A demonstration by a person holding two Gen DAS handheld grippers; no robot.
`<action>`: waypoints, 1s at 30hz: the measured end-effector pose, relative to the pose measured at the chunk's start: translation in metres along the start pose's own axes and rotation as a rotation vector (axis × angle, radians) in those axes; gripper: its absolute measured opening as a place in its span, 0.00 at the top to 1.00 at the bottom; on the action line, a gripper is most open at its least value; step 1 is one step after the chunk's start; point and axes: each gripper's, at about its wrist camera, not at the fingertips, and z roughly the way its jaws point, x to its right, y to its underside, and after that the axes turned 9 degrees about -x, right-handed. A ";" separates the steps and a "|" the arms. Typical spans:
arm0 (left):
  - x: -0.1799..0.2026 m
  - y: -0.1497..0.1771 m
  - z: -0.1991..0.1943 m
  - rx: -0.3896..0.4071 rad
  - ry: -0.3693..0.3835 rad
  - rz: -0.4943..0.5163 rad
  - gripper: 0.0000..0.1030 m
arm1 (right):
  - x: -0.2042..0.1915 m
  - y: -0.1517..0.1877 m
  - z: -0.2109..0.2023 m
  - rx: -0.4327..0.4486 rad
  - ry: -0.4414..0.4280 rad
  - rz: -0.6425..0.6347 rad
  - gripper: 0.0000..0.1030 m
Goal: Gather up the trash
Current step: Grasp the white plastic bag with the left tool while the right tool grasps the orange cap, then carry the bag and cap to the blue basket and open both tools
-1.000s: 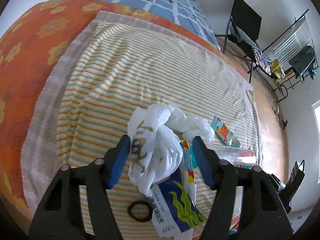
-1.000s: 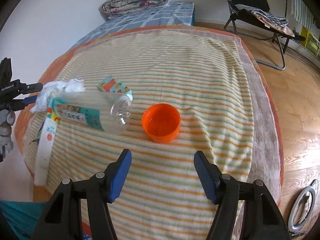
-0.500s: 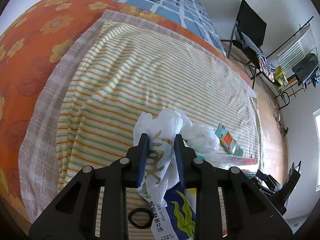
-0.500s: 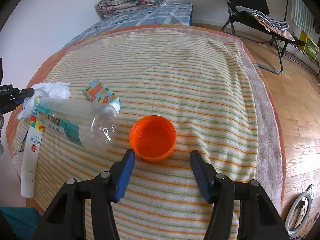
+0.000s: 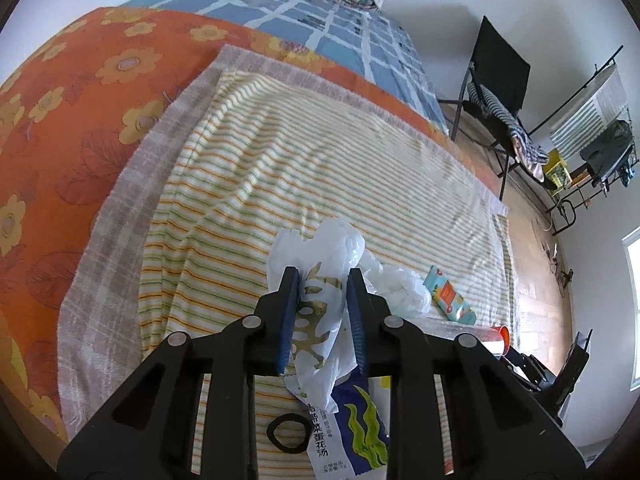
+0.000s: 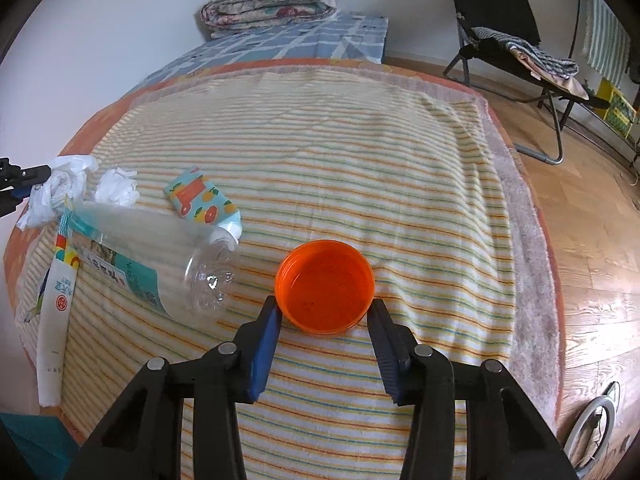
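Observation:
My left gripper (image 5: 322, 276) is shut on a white plastic bag (image 5: 320, 312) with a gold print and holds it over the striped blanket (image 5: 304, 168). A blue snack wrapper (image 5: 352, 424) and a black ring (image 5: 287, 434) lie below it. My right gripper (image 6: 324, 304) is open, its fingers on either side of an orange cup (image 6: 326, 286) lying on the blanket (image 6: 360, 152). A clear plastic bottle (image 6: 152, 252) lies left of the cup, with a colourful carton (image 6: 200, 200), a crumpled tissue (image 6: 118, 188) and a long white packet (image 6: 56, 300) nearby.
A folded quilt (image 6: 272, 0) lies at the bed's far end. A black folding chair (image 6: 516, 28) with cloths stands on the wooden floor (image 6: 592, 216) to the right. A drying rack (image 5: 592, 148) stands by the wall.
My left gripper closed on the white bag and lifted it slightly. My right gripper moved forward until its fingers flank the orange cup, and narrowed a little.

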 end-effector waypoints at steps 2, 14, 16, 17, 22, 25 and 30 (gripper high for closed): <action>0.000 0.002 -0.007 0.010 0.008 0.005 0.77 | 0.003 0.004 -0.008 0.014 0.008 0.006 0.56; 0.023 0.027 -0.082 0.119 0.086 0.099 0.77 | 0.007 0.030 -0.074 0.122 -0.009 0.017 0.56; 0.031 0.037 -0.097 0.138 0.101 0.130 0.77 | 0.003 0.034 -0.088 0.141 -0.026 0.009 0.56; 0.034 0.040 -0.102 0.141 0.108 0.140 0.77 | 0.000 0.036 -0.093 0.150 -0.032 0.004 0.56; 0.046 0.073 -0.128 0.145 0.151 0.203 0.77 | -0.019 0.058 -0.125 0.188 -0.079 -0.025 0.55; 0.052 0.095 -0.139 0.140 0.167 0.242 0.77 | -0.029 0.074 -0.139 0.195 -0.112 -0.033 0.55; 0.056 0.131 -0.147 0.100 0.214 0.274 0.77 | -0.046 0.102 -0.155 0.196 -0.145 -0.064 0.55</action>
